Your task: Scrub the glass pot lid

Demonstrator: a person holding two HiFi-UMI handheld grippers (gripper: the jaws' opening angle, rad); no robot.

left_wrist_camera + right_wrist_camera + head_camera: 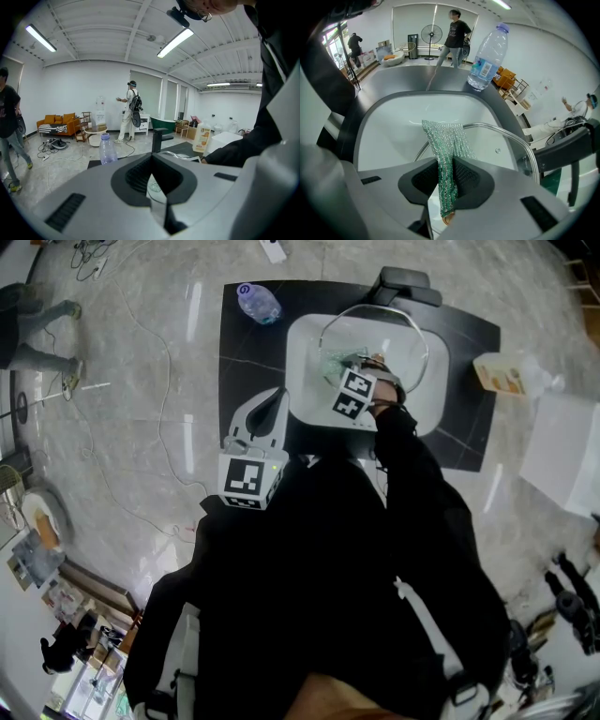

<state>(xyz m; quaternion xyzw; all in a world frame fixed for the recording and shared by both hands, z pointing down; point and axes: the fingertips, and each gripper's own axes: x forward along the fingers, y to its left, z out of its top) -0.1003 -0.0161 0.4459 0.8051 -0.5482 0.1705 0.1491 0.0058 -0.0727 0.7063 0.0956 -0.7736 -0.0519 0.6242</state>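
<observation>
Looking down, head view: white basin (305,343) set in black counter (469,343)
Glass pot lid (394,338): inside basin, on the side nearer the faucet (405,285)
Right gripper (354,367): over basin, tip at the lid, green scouring cloth (335,360) at its end
Left gripper (277,399): outside basin, just beside its left rim, above counter
Water bottle (258,303): on counter, beyond basin's far-left corner

Left gripper view
Fingers (136,176): pressed together, nothing between
Past the tips: sliver of basin and lid; bottle left of basin, faucet behind it, both upright

Right gripper view
Fingers (471,178): pinching the cloth, strip clamped between pads, loose end hanging below
Cloth: upper end spread flat against the lid, inside basin
Lid: inside basin, metal rim curving right of the cloth; tilted or flat unclear
Bottle: on counter behind basin's rim, well apart from lid
</observation>
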